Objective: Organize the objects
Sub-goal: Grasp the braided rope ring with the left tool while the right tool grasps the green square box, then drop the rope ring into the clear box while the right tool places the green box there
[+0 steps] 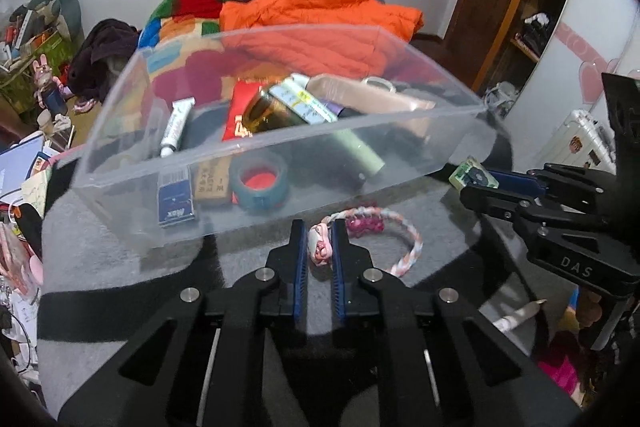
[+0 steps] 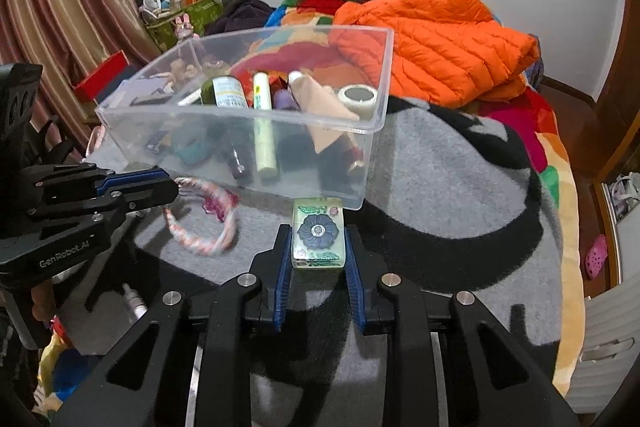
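Two grippers | left gripper (image 1: 320, 247) clamps rope ring (image 1: 404, 251), knot half hidden | right gripper (image 2: 318, 239) grips tile (image 2: 318, 233) | bin (image 2: 360, 131) contents blurred

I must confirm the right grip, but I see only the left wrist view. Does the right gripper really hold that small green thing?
Observer: Yes. The right gripper is shut on the block, pads on both its sides.
Operator: What is on its top face?
Observer: A dark flower with green leaves.
Operator: Is it over the clear box?
Observer: No, it is outside, before the near wall of the clear box.
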A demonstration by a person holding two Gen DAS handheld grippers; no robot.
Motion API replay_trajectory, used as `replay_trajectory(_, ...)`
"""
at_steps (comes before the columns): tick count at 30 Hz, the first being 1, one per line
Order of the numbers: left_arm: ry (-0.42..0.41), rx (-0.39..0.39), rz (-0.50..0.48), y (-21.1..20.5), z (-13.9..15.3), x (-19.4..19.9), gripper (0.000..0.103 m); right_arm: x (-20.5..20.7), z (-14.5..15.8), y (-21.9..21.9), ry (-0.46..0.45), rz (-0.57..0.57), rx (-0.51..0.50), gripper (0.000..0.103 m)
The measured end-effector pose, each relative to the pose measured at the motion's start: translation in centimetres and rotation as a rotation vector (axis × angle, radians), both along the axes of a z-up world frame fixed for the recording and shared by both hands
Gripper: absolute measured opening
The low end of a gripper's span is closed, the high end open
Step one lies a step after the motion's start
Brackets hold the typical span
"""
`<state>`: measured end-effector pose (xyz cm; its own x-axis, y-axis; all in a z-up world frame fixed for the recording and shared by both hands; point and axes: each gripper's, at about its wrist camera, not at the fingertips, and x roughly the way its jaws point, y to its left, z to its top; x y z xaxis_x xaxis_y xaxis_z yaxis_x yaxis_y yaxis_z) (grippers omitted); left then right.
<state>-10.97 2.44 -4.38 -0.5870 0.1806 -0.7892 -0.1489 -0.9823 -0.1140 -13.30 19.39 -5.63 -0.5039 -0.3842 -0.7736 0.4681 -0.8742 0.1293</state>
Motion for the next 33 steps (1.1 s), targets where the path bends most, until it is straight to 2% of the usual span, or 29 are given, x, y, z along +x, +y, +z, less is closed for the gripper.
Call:
replay_trajectory(13, 0.133, 0.033, 0.012, -0.4, 5.3, 2.1, 0.011, 1.0, 3.7, -0.3, 0.081, 0.002, -0.05, 0.022)
replay_trajectory(22, 0.2, 0.08, 0.07, -2.4, 8.1, 0.7, 0.011, 0.1, 6.3, -1.3, 0.141, 0.003, -0.085, 0.022)
replay_trajectory(28, 0.203, 0.074, 0.114, -3.9, 8.3, -1.0, 0.011, -1.1, 6.6, -2.5, 0.156, 0.009, -0.08, 0.022)
replay_trajectory(33, 0.167, 0.074, 0.158, -5.5, 6.9, -2.8, 0.011, -3.0, 5.8, -3.5, 0.129, 0.0, -0.07, 0.022)
